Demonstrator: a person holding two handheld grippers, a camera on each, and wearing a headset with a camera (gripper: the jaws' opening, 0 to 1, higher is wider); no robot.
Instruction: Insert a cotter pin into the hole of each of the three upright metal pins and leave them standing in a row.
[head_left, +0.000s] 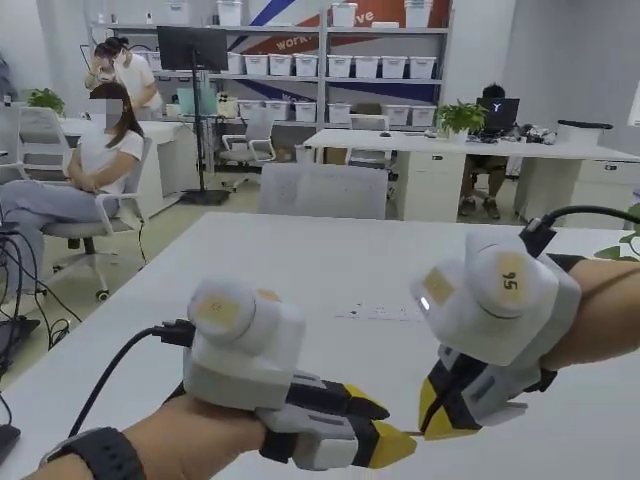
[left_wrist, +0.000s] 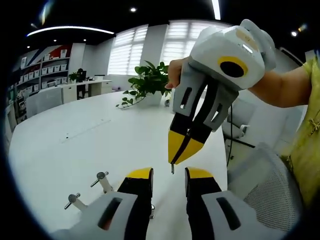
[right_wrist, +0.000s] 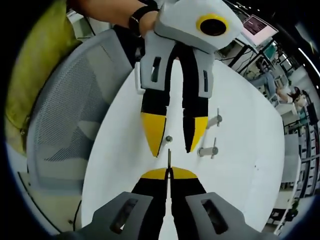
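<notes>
While right gripper (head_left: 432, 415) pinches pin (right_wrist: 169, 158) — "56".

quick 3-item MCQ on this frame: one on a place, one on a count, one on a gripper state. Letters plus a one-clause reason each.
1. Where is the third metal pin?
A) between the jaws of the left gripper
B) beside the plant
C) on the chair

2. How many metal pins already carry a cotter pin?
A) none
B) two
C) three

3. The right gripper is:
A) open and empty
B) shut on a cotter pin
C) lying flat on the table

Key:
1 A: the right gripper view shows the pin's head between the spread yellow tips.
2 B: two crossed pins stand off to one side.
3 B: a thin pin sticks out of its closed tips.
</notes>
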